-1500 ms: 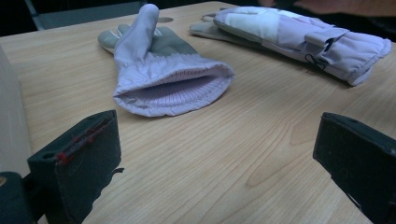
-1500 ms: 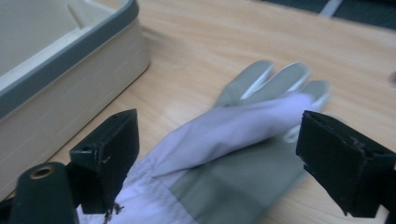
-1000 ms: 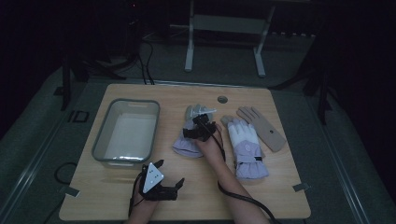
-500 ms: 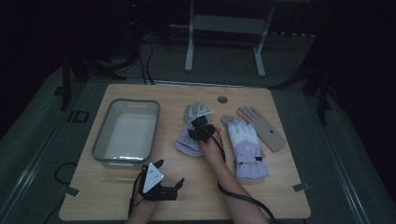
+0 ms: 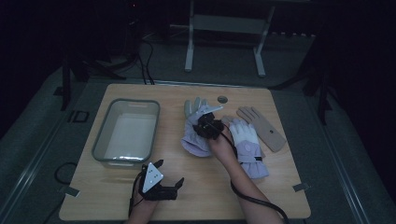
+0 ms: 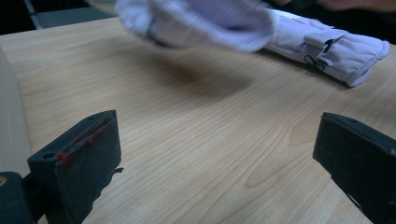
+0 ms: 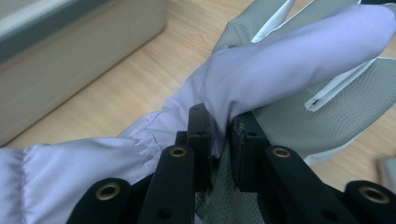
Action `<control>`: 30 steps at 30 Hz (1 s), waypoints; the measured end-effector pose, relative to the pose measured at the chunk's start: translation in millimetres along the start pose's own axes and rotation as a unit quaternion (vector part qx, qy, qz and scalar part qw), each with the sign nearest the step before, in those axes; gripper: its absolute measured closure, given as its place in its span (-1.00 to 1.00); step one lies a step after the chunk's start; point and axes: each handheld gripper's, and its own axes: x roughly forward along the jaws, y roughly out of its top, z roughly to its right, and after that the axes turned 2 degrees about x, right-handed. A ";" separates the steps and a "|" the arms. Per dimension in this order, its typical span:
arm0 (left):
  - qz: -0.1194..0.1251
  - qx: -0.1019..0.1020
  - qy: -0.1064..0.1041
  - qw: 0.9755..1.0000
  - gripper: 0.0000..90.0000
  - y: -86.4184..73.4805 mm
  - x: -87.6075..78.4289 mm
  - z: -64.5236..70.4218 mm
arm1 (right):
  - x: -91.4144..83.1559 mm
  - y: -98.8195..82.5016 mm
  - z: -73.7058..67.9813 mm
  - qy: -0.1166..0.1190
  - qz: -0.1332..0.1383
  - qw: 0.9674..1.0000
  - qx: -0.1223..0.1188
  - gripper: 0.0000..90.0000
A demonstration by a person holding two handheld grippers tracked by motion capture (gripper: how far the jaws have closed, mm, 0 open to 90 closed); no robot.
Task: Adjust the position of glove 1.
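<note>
At the left of the wooden desk (image 5: 261,186) sits a clear rectangular bin (image 5: 127,132), empty as far as the high view shows, its long side running away from the person. In front of it, near the desk's front edge, the left gripper (image 5: 169,185) rests low in the person's left hand with its grey three-cornered plate up; in the left gripper view its two black fingers (image 6: 77,165) stand wide apart over bare wood, holding nothing. Toward the middle lies a lavender and grey glove (image 5: 197,126), fingertips pointing to the far edge, and the right gripper (image 5: 208,127) sits on top of it, held by the person's right hand (image 5: 224,145). In the right gripper view the right gripper (image 7: 222,135) has its fingers closed on a fold of the lavender and grey glove (image 7: 280,60), pinching the lavender fabric where it meets the grey mesh palm, with the glove's thumb sticking up past them. Just to the right lies a white and lavender glove (image 5: 247,147), cuff toward the person, partly under the right forearm. Beside it, farther right, a flat tan glove (image 5: 261,127) lies angled on the wood. A small round grommet (image 5: 222,99) is set in the desk near the far edge.
</note>
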 end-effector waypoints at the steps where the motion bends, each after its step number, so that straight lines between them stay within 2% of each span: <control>1: 0.000 0.000 0.000 1.000 -0.97 0.0 0.0 0.0 | 0.0 0.0 0.0 0.000 0.000 1.000 0.000 0.77; 3: 0.002 -0.002 0.001 1.000 -0.97 -0.1 0.1 0.1 | -19.3 -3.6 -2.9 0.000 0.009 1.000 -0.015 0.77; 5: 0.001 -0.002 0.000 1.000 -0.97 -0.1 -0.1 0.2 | -35.5 -9.5 -2.8 0.004 0.021 1.000 -0.015 0.77; 8: 0.002 -0.003 0.001 1.000 -0.97 -0.2 -0.2 0.2 | -44.9 -15.3 -3.8 0.002 0.025 1.000 -0.014 0.76; 10: 0.004 -0.003 0.003 1.000 -0.97 -0.3 -0.5 0.3 | -56.0 -29.0 -6.9 -0.006 0.027 0.999 -0.027 0.75; 13: 0.005 -0.002 0.004 1.000 -0.97 -0.4 -0.5 0.5 | -59.8 -44.2 -6.7 -0.005 0.020 0.999 -0.027 0.75; 20: 0.001 -0.001 0.002 1.000 -0.97 -0.1 0.0 0.5 | -41.1 -71.7 -1.1 -0.006 -0.011 1.000 -0.004 0.73; 24: 0.002 -0.001 0.001 1.000 -0.97 -0.1 -0.1 0.4 | -20.9 -80.7 0.3 -0.012 -0.034 0.999 -0.007 0.70; 27: 0.003 0.001 0.000 1.000 -0.97 -0.2 -0.2 0.6 | -12.5 -86.4 0.9 -0.006 -0.038 0.999 -0.002 0.66; 30: 0.003 0.001 0.000 1.000 -0.97 -0.2 -0.3 0.6 | -9.6 -88.4 1.1 -0.002 -0.037 0.999 0.000 0.50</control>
